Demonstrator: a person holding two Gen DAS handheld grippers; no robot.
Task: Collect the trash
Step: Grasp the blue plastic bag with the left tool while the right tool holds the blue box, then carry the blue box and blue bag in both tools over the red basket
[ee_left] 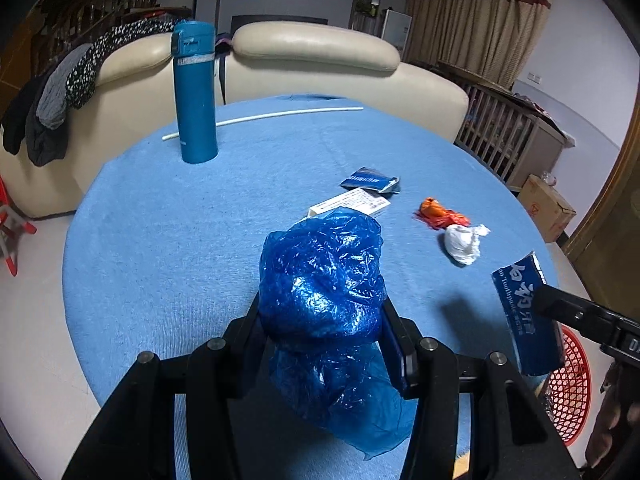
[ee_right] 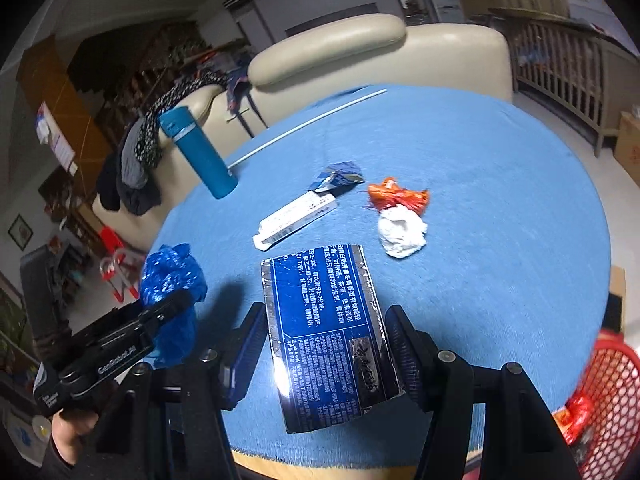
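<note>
Crinkled blue plastic bag, flat glossy toothpaste box

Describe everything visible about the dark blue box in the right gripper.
The dark blue box is a flattened carton, apparently glossy card, printed with white text and edged in silver. Its near end looks torn and crumpled. It is held above the blue tablecloth, clamped across its width between the right gripper's fingers, long axis pointing away.

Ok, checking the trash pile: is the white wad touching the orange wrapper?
Touching. The right wrist view shows the white wad pressed against the orange wrapper, with no cloth between.
</note>
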